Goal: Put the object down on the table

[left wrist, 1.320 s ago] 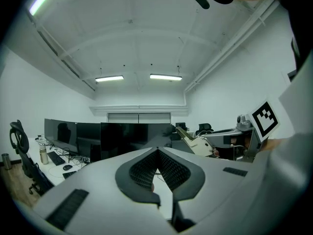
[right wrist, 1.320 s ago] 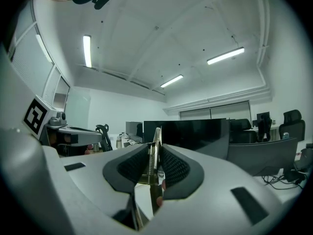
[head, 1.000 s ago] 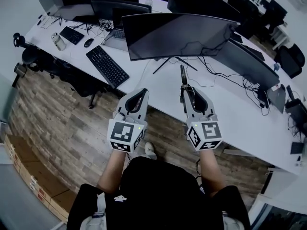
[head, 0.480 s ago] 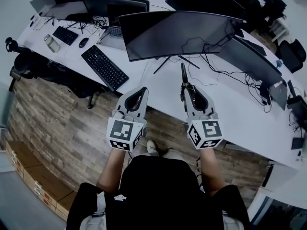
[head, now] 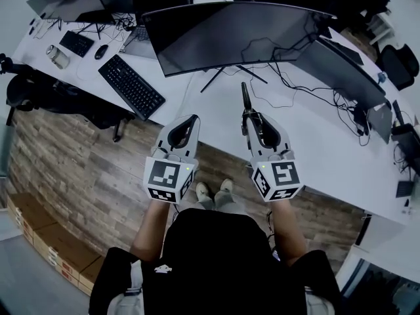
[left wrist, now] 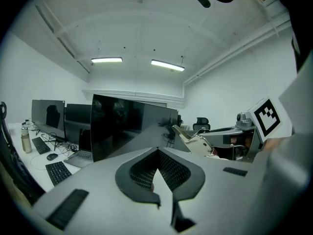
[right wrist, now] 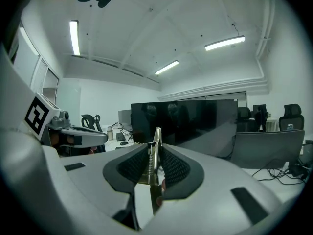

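Far left, on the wood floor: cardboard boxes [head: 46,241] with red marks, print too small to read.

On the left end of the white table [head: 315,156]: clear bottle [head: 56,56], black mouse [head: 101,51], black keyboard [head: 131,86] lying at a slant. Key legends not legible.

Left of centre: left gripper [head: 192,119], held over the floor just short of the table's near edge. Jaws closed tip to tip, nothing between the pads. On its rear end, a marker cube [head: 167,179] with black-and-white square patterns and a small green light; no lettering on it.

Centre: large curved monitor [head: 230,35], screen dark, no brand mark readable. Thin stand legs below it, loose black cables [head: 295,87] trailing to the right.

Right of centre: right gripper [head: 247,113], jaws clamped on a slim metal tool [head: 244,96]. Held over the near part of the table, in front of the monitor's stand. Gripped edge-on, upright in the right gripper view, its far end sticking out well beyond the fingertips toward the monitor. Narrow and flat, dull brass-grey, with a coil spring running along the part between the pads. No stamp or label visible on it. Same kind of patterned cube behind this gripper.

Far right, beyond the table: black office chair [head: 397,64].
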A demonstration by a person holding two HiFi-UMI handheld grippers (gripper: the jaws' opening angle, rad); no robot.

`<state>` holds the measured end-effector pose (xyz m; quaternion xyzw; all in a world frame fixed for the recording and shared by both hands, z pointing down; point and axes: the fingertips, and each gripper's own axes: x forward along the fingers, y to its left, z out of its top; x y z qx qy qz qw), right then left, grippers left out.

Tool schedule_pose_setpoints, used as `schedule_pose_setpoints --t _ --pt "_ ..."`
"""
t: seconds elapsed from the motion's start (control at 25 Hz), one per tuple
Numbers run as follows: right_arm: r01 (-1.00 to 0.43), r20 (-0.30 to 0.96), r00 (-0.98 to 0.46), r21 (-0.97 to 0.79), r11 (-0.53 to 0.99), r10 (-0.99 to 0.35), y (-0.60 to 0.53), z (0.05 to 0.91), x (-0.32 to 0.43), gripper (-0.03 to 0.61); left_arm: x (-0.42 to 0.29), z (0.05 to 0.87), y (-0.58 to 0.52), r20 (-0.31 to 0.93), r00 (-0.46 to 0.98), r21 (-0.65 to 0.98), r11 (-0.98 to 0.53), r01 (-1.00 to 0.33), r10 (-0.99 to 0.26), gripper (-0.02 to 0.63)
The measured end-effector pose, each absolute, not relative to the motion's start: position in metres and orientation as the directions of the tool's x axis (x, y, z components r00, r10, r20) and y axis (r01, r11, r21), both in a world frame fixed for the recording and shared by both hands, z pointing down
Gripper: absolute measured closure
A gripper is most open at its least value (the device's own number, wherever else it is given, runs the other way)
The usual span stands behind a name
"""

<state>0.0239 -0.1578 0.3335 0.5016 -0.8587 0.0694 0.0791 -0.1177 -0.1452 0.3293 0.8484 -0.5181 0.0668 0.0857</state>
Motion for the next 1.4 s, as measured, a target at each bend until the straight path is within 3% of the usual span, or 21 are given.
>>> schedule_pose_setpoints --t 1.4 --pt "-0.779 0.541 -0.543 -0.039 0.625 -0.643 -0.173 0.509 0.044 0.488 -0.068 0.463 -0.158 0.417 0.436 0.178 -0.398 -0.900 -0.798 0.601"
